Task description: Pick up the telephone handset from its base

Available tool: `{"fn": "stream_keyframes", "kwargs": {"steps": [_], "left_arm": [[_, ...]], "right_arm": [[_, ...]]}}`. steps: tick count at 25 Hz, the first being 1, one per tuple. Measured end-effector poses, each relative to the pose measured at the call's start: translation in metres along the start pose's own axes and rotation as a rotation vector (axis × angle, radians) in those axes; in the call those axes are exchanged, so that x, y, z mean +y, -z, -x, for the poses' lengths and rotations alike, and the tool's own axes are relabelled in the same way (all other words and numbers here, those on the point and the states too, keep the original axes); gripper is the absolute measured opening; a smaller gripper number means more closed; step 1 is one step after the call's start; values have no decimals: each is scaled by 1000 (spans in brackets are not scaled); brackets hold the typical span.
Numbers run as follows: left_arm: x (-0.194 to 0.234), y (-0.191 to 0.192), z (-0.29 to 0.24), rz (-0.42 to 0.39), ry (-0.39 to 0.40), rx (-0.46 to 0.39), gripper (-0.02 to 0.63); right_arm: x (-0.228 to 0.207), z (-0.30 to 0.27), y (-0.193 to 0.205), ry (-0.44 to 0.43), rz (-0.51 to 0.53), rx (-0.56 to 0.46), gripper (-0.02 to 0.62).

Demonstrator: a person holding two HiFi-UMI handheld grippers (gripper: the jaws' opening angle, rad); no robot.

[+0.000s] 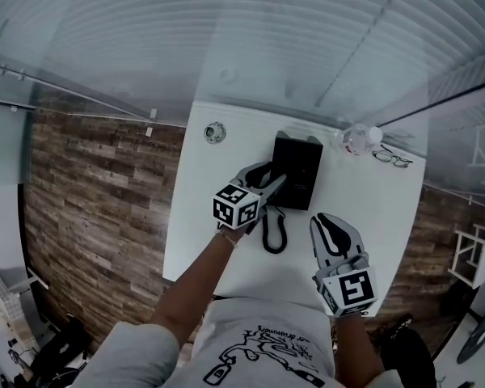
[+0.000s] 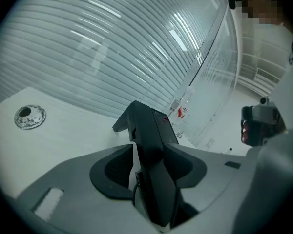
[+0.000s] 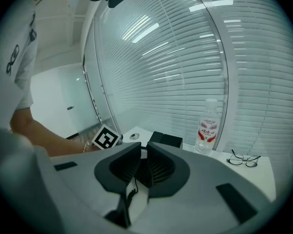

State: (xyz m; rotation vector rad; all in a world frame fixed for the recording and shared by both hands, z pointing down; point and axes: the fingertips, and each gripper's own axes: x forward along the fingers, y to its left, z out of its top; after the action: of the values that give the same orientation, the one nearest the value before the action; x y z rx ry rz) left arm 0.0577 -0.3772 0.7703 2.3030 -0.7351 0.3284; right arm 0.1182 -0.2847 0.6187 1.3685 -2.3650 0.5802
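The black telephone base (image 1: 301, 166) stands on the white table (image 1: 196, 217), with its handset (image 2: 147, 126) along the left side. My left gripper (image 1: 271, 183) reaches over that side. In the left gripper view the gripper (image 2: 150, 149) is open with the handset lying lengthwise between its jaws. A white sliver shows beside the left pad (image 2: 115, 167). The coiled cord (image 1: 273, 233) trails toward me. My right gripper (image 1: 325, 221) hovers to the right of the cord. Its jaws (image 3: 143, 147) stand together with nothing held.
A water bottle (image 1: 357, 140) and a pair of glasses (image 1: 392, 158) lie at the table's far right corner. A round metal grommet (image 1: 215, 132) sits at the far left. Slatted blinds close off the far side. The floor is wood planks.
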Motion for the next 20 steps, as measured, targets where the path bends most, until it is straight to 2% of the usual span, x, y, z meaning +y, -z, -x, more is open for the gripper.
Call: {"fn": "stream_keyframes", "kwargs": {"steps": [4,10,14,20], "left_arm": [[-2,2,-1,51,28,-10,155],[-4,-2,5,91,-16,-16,110],[-7,-3,8,86,-22,-1,104],[-17,-15,22,84,-28,-26,75]], "right_arm": [[-1,-1,5,-1,-15,11,32],[0,1,3,5,-18,0,32],[0,4,1,8,-16,-9,32],[3,16,-7,17,-16,-20,32]]}}
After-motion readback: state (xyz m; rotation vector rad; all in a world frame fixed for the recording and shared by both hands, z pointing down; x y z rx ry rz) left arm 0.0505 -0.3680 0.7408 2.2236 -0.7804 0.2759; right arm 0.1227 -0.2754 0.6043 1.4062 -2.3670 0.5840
